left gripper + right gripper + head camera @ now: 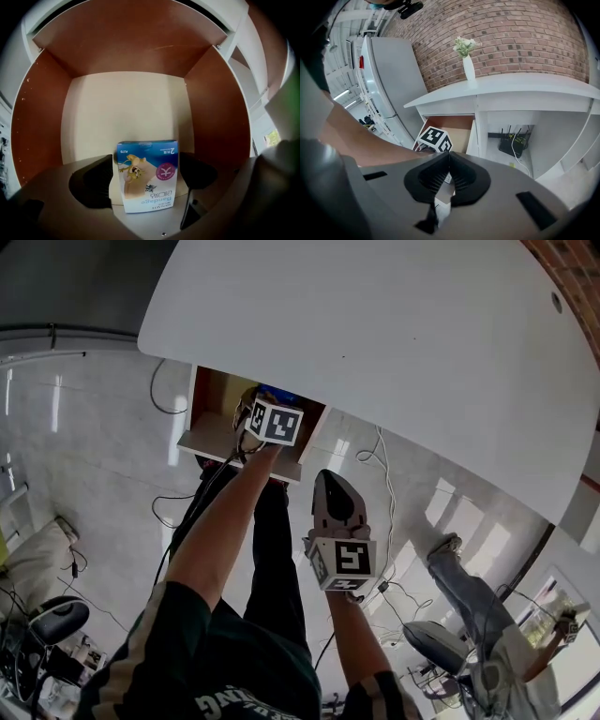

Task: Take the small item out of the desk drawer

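Only the right gripper view shows the brick wall (511, 37) behind the white counter (375, 352). Its open drawer (217, 395) leaves room around the left gripper (146, 171), whose wide fingers (93, 180) flank the standing bandage box (147, 187). The right gripper (330, 486) hangs outside, fingers together.

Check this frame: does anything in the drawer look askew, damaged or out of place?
One small oddity: the bandage box between the left gripper's open jaws shows its print upside down in the left gripper view. The box looks undamaged, and nothing is spilled in the drawer.
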{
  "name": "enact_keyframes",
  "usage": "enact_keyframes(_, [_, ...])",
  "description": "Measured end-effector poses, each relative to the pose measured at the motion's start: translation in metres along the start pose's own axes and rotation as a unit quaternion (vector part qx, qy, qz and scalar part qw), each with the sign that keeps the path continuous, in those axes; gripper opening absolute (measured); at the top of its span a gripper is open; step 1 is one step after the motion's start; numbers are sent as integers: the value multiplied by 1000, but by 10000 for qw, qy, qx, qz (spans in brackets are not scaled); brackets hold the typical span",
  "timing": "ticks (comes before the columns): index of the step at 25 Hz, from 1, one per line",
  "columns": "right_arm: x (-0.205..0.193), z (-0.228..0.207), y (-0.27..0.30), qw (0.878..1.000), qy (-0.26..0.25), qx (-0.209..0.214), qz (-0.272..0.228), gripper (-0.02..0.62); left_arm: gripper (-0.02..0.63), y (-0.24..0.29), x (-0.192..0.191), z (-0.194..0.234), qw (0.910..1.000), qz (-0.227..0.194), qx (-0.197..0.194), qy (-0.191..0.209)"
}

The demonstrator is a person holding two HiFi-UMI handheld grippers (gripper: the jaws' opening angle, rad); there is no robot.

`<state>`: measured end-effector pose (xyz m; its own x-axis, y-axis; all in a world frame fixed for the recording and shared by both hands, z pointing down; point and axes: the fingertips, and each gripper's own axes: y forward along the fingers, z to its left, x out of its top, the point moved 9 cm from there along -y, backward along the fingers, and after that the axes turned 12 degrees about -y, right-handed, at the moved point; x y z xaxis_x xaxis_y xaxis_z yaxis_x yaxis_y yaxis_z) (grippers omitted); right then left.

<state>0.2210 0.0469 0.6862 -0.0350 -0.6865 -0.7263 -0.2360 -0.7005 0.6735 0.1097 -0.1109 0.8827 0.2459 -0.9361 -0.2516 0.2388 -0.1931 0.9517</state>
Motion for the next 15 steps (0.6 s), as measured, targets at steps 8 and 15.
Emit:
enact_keyframes(8, [-5, -5, 2, 9999, 88, -13, 58, 25, 446, 10, -2, -2, 9996, -61, 202, -182])
enact_keyframes(15, [-6, -1, 2, 9998, 192, 5, 105, 25, 451, 12, -1, -2, 9996, -74, 194, -202])
